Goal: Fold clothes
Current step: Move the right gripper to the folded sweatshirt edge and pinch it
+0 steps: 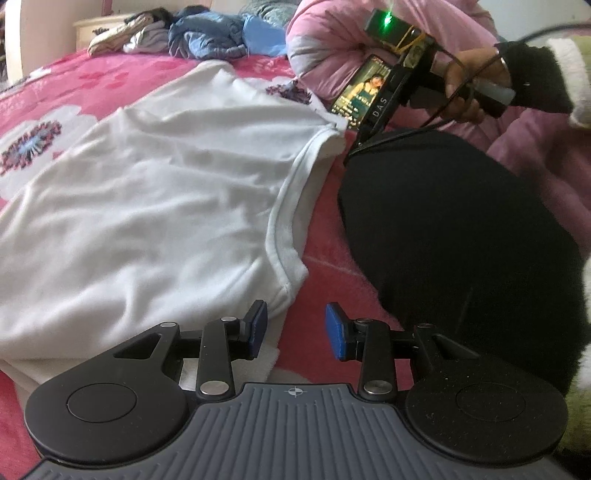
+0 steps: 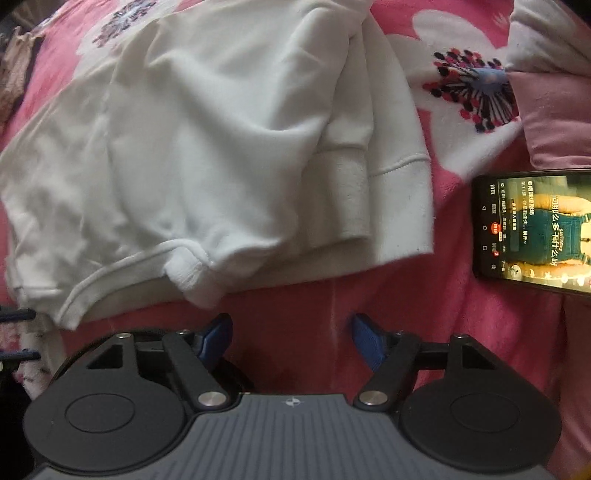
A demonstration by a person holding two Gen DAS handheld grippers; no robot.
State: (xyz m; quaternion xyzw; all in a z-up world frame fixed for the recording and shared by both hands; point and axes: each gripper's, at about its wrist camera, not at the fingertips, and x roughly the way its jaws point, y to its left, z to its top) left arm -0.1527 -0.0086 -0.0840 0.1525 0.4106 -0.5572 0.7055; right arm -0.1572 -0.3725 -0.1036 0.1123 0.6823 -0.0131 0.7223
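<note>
A white garment [image 1: 155, 192] lies spread on a pink floral blanket [image 1: 74, 92], partly folded, its ribbed hem running along the near edge in both views. In the right wrist view, layers of the garment [image 2: 207, 147] overlap, with a sleeve cuff lying on the right part and a bunched hem corner just ahead of the gripper.

The left gripper [image 1: 296, 329] hovers at the hem corner with its blue pads parted; nothing is between them, and the left pad sits just over the cloth edge. The right gripper [image 2: 291, 339] points down at bare blanket just beside the hem, jaws wide apart and empty.

A phone [image 2: 535, 232] with a lit screen lies on the blanket to the right of the garment. In the left wrist view a hand [image 1: 469, 88] holds the right gripper's handle, beside the person's black trouser leg [image 1: 461, 240]. A pile of clothes [image 1: 207, 35] sits at the far end of the bed
</note>
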